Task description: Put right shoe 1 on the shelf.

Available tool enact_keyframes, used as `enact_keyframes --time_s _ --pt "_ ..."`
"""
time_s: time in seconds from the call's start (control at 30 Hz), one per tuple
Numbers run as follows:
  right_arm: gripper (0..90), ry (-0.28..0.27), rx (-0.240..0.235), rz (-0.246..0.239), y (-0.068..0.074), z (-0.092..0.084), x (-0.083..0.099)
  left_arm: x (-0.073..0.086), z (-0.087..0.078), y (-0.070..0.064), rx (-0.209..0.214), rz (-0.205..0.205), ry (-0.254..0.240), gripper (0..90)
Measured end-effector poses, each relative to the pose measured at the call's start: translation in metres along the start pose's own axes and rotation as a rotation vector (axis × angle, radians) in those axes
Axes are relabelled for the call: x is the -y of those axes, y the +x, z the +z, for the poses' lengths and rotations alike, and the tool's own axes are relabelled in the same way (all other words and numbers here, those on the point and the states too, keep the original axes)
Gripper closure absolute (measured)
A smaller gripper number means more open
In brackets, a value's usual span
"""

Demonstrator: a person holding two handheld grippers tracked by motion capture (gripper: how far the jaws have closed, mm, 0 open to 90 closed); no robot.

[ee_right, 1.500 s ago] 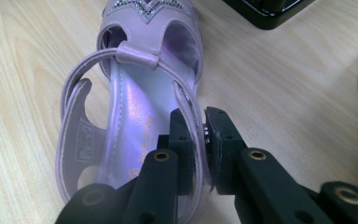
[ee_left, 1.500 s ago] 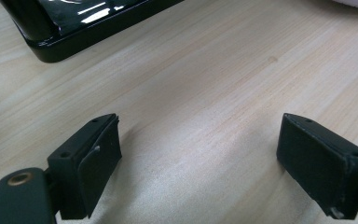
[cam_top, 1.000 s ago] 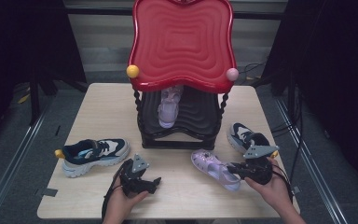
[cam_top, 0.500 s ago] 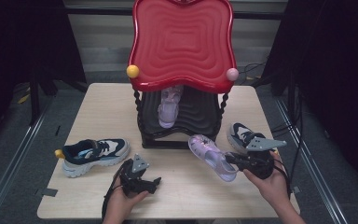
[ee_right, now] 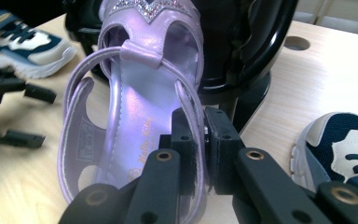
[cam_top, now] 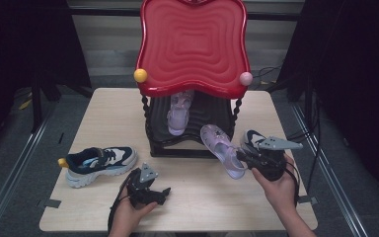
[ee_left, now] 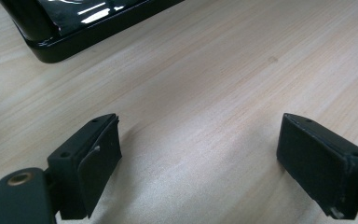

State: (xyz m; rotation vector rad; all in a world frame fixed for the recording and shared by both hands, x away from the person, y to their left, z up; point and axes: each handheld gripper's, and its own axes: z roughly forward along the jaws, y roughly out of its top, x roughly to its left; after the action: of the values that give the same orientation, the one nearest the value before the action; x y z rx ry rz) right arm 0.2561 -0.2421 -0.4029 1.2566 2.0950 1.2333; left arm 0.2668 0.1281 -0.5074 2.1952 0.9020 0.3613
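Right gripper view: the lilac sandal (ee_right: pixel 135 112) has a glossy, pearly upper, a rhinestone-trimmed toe band, a looped heel strap and a smooth printed insole. Its side wall sits pinched between the right gripper (ee_right: pixel 200 140), whose black, blocky, screw-fastened fingers (ee_right: pixel 221 144) are clamped tight on the thin edge. High view: the sandal (cam_top: pixel 220 149) is held above the surface (cam_top: pixel 103 113), toe tilted toward the black ribbed shoe rack (cam_top: pixel 197 129), just in front of its base. A matching lilac sandal (cam_top: pixel 179 112) rests on the rack's slope beneath a glossy red, rippled top panel (cam_top: pixel 192 44) with a yellow knob (cam_top: pixel 140 75) and a pink knob (cam_top: pixel 246 78). One navy-and-white sneaker (cam_top: pixel 98 163) lies at the left; another sneaker (cam_top: pixel 250 140) lies just behind the right gripper (cam_top: pixel 249 159). Left gripper view: the left gripper (ee_left: pixel 200 163) rests low over pale wood-grain laminate, fingers spread wide, grasping nothing.
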Motion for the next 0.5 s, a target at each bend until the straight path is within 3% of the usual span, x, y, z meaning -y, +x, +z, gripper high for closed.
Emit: enact_keyframes --time_s 0.5 --pt "82.7 -0.076 0.132 0.064 0.011 0.014 -0.012 0.000 0.000 0.000 0.000 0.003 -0.001 13.0"
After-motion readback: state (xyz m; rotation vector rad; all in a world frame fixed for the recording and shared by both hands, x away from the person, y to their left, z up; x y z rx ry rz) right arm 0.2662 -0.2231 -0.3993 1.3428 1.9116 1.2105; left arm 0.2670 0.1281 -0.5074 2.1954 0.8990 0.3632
